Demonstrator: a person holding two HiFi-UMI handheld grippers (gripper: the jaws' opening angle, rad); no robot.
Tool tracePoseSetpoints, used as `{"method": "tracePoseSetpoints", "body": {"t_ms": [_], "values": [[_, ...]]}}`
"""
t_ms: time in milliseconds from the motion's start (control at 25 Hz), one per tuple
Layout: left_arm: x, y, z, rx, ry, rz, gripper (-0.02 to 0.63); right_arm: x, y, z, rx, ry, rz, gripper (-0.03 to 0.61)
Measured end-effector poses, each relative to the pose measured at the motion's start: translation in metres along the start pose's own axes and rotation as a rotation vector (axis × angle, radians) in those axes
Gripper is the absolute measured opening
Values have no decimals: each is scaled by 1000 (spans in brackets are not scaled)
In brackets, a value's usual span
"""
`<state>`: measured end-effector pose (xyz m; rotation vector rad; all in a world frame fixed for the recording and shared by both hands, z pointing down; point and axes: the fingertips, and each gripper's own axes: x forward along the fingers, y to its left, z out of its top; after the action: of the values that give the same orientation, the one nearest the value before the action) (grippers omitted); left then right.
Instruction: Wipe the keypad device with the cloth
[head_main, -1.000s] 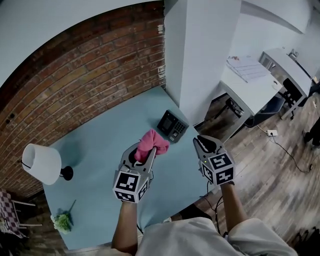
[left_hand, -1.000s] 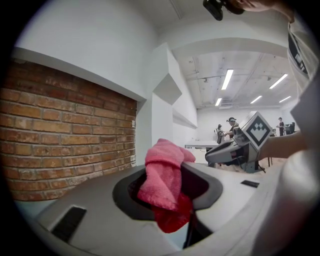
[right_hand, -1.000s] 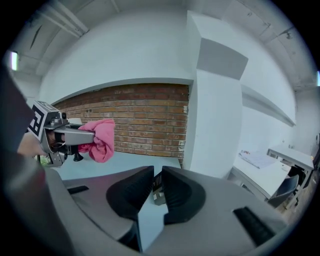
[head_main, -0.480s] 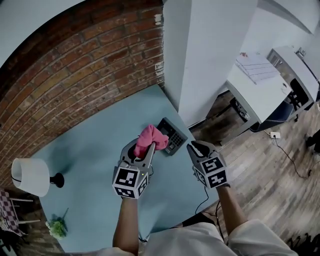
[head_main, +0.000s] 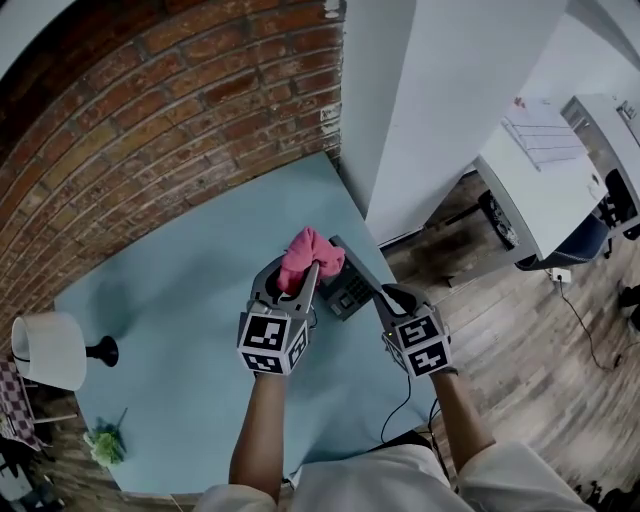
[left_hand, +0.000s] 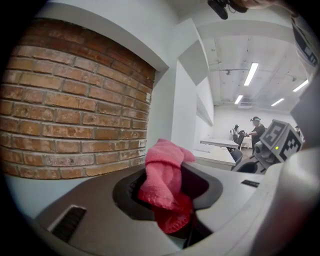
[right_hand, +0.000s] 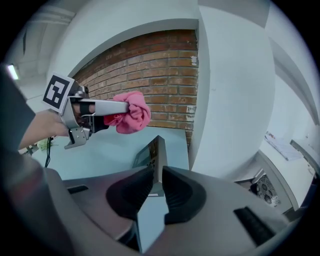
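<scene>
A black keypad device (head_main: 347, 286) lies near the right edge of the light blue table (head_main: 180, 300). My right gripper (head_main: 386, 294) is shut on the device's near edge. In the right gripper view, the device (right_hand: 149, 153) stands between the pads of that gripper (right_hand: 155, 184). My left gripper (head_main: 297, 279) is shut on a bunched pink cloth (head_main: 311, 252), held just above the device's left end. The cloth (left_hand: 165, 177) fills the left gripper's jaws (left_hand: 172, 200). From the right gripper view, the cloth (right_hand: 131, 112) hangs over the table behind the device.
A brick wall (head_main: 180, 110) and a white pillar (head_main: 440, 100) border the table's far side. A white lamp (head_main: 45, 350) and a small plant (head_main: 105, 447) stand at the table's left end. A black cable (head_main: 401, 400) drops off the near edge. Wooden floor lies to the right.
The left gripper has carried the pink cloth right, up to the device. The right gripper has moved in from beside the device and now grips its edge.
</scene>
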<state>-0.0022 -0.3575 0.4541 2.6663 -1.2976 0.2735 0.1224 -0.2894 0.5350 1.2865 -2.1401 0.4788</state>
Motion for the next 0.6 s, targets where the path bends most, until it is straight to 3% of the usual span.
{"method": "tracePoseSetpoints", "body": {"t_ms": [160,360,600], "values": [[27,8,-14,-12,17,33,149,14,2,-8,-26,24,38,81],[62,8,-40,-33,67,18,152,22,3,-7,-40,20,67,81],[71,11,-67,-69,94,27,161,24,2,-8,-11,-3,90,83]]}}
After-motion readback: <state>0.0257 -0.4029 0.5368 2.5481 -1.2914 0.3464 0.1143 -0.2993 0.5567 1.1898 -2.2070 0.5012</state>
